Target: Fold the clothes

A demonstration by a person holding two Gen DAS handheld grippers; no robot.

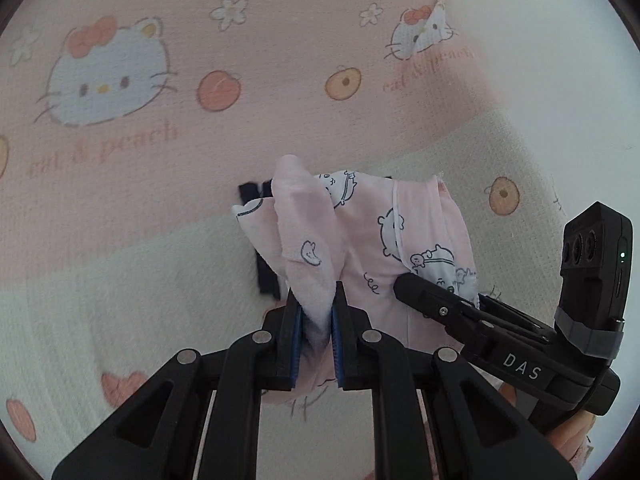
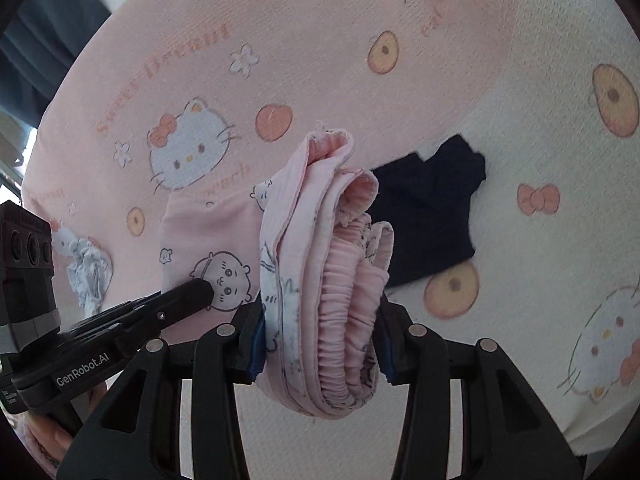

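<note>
A pink garment (image 1: 372, 236) printed with small cartoon animals hangs bunched above the bed. My left gripper (image 1: 316, 304) is shut on a thin fold of its fabric. My right gripper (image 2: 320, 320) is shut on a thick bundle of the same pink garment (image 2: 320, 240), where the gathered elastic waistband shows between the blue pads. In the left wrist view the right gripper (image 1: 404, 286) comes in from the right with its tip against the cloth. Seen from the right wrist, the left gripper (image 2: 200, 290) comes in from the left, its tip at the hanging fabric.
A pink and white bedsheet (image 1: 160, 200) with cat and peach prints lies under everything. A dark navy garment (image 2: 432, 216) lies flat on the sheet behind the pink one, and a small crumpled white cloth (image 2: 90, 276) sits at the left. Dark curtains (image 2: 48, 20) stand beyond the bed edge.
</note>
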